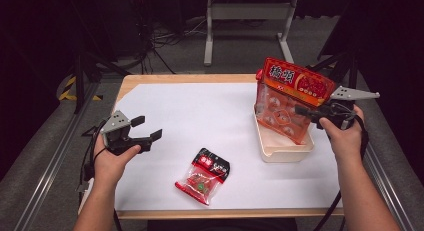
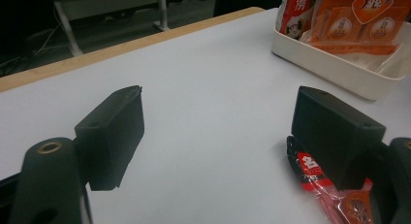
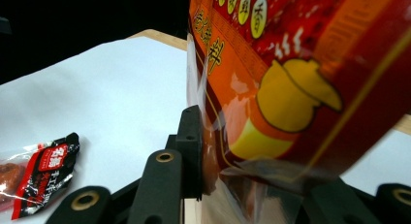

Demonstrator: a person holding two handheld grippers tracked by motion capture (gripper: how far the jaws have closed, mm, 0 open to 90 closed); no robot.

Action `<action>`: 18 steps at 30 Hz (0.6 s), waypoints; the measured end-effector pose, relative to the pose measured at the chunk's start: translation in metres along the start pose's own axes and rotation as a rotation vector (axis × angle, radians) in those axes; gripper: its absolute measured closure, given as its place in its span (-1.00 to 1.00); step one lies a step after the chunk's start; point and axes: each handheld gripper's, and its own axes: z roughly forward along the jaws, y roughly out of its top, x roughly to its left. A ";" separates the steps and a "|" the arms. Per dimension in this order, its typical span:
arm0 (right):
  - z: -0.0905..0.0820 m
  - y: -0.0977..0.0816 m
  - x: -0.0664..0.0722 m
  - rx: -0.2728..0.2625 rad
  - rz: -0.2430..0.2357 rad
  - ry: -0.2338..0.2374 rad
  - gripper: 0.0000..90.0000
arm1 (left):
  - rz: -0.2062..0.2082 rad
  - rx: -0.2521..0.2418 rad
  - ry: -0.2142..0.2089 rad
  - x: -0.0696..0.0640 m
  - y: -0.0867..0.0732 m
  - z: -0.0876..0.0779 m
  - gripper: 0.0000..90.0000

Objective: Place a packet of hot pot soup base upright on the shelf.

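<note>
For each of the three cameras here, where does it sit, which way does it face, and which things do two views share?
High view: above the person's side, looking forward and down on the white table; both forearms, left gripper and right gripper show.
Left gripper view: on the left gripper, facing across the table toward the cream tray; its open jaws show.
Right gripper view: on the right gripper, jaws clamping the orange snack bag.
Shared: the small red packet.
</note>
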 end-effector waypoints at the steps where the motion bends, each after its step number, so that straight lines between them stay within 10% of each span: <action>1: 0.001 -0.001 0.000 0.007 -0.002 -0.002 0.55 | -0.003 0.002 -0.001 0.000 0.000 0.000 -0.55; 18: 0.009 -0.013 -0.001 0.029 -0.004 0.003 0.55 | -0.004 0.004 -0.004 -0.001 0.000 0.002 -0.55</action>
